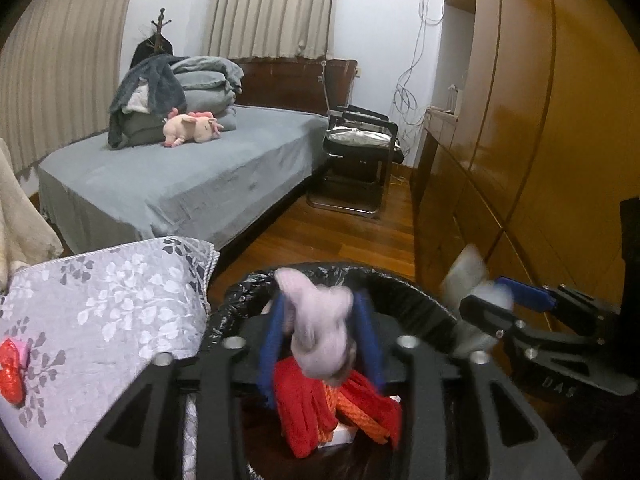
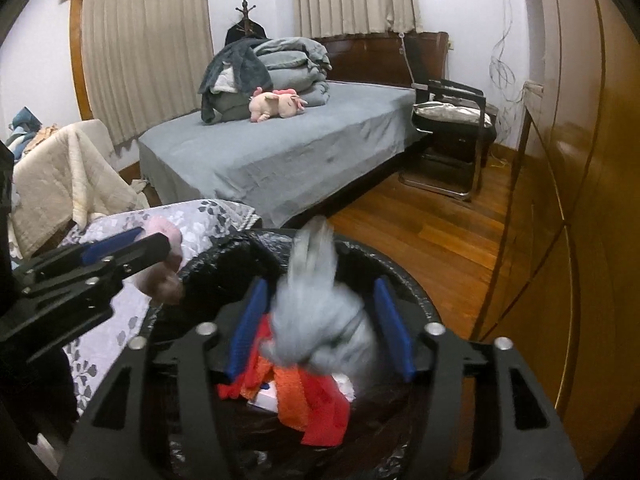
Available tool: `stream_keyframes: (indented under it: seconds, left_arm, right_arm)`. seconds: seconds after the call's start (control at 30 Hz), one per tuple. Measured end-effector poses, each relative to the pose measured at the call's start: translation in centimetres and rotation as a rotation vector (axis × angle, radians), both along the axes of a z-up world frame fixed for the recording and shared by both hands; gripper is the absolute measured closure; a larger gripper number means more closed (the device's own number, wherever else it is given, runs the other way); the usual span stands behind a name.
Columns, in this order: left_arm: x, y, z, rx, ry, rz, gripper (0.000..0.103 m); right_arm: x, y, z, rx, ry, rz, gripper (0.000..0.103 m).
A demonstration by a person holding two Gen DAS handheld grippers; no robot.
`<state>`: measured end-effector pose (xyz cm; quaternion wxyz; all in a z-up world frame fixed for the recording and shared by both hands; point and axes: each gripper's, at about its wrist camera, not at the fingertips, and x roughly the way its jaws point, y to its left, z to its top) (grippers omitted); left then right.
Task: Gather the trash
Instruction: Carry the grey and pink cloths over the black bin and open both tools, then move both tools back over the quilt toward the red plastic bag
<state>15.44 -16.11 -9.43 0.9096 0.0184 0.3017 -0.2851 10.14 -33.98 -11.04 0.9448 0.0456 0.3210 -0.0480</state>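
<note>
While angled down, both grippers (image 1: 320, 336) (image 2: 320, 328) hover over the bin (image 2: 404, 280).

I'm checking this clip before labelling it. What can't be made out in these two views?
- Left wrist view: the pink wad between the left tool's pads is motion-blurred; contact with them unclear.
- Right wrist view: the grey wad in the right tool is equally blurred.
- Both views: the bin's bottom is hidden by the tool bodies and red netting.
- Left view: red item cut off by the edge.
</note>
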Motion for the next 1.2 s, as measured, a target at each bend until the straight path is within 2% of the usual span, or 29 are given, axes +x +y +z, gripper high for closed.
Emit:
stream_keyframes:
  seconds: [0.1, 0.17, 0.2, 0.23, 0.27, 0.4, 0.63, 0.83, 1.03, 1.2]
  left_arm:
    - [0.2, 0.7, 0.2, -0.005, -0.001, 0.009, 0.047]
    - [0.2, 1.4, 0.5, -0.005, -0.005, 0.026, 0.039]
    - [0.1, 1.8, 0.6, -0.004, -0.007, 0.037, 0.032]
    - [0.0, 2.4, 0.8, -0.003, -0.010, 0.053, 0.023]
    - [-0.1, 2.8, 1.0, -0.003, -0.012, 0.063, 0.019]
    - [-0.6, 5.2, 1.7, 0.005, -0.022, 0.098, 0.012]
    - [-2.1, 11.5, 2.5, 0.003, -0.035, 0.211, 0.010]
    - [-3.0, 17.6, 2.6, 0.029, -0.057, 0.341, 0.010]
    - [-3.0, 23.2, 1.6, 0.062, -0.060, 0.475, 0.010]
    - [-1.4, 28.0, 0.0, 0.083, -0.041, 0.582, 0.011]
  right_arm:
    - [-0.1, -0.2, 0.1, 0.000, -0.005, -0.007, 0.031]
    - [-0.4, -0.1, 0.4, -0.003, -0.016, -0.011, 0.015]
    - [-0.5, -0.1, 0.4, -0.004, -0.021, -0.011, 0.010]
    - [-0.6, 0.0, 0.5, -0.003, -0.024, -0.009, 0.010]
    - [-0.6, 0.1, 0.7, 0.000, -0.024, -0.005, 0.008]
    - [-0.8, 1.3, 1.3, 0.010, -0.027, 0.023, 0.007]
    - [-0.1, 5.1, 2.2, 0.018, -0.047, 0.101, 0.007]
    - [1.7, 10.5, 2.5, 0.020, -0.058, 0.199, 0.007]
    - [4.2, 15.6, 2.2, 0.025, -0.058, 0.278, 0.007]
    - [6.9, 19.7, 1.3, 0.023, -0.048, 0.334, 0.007]
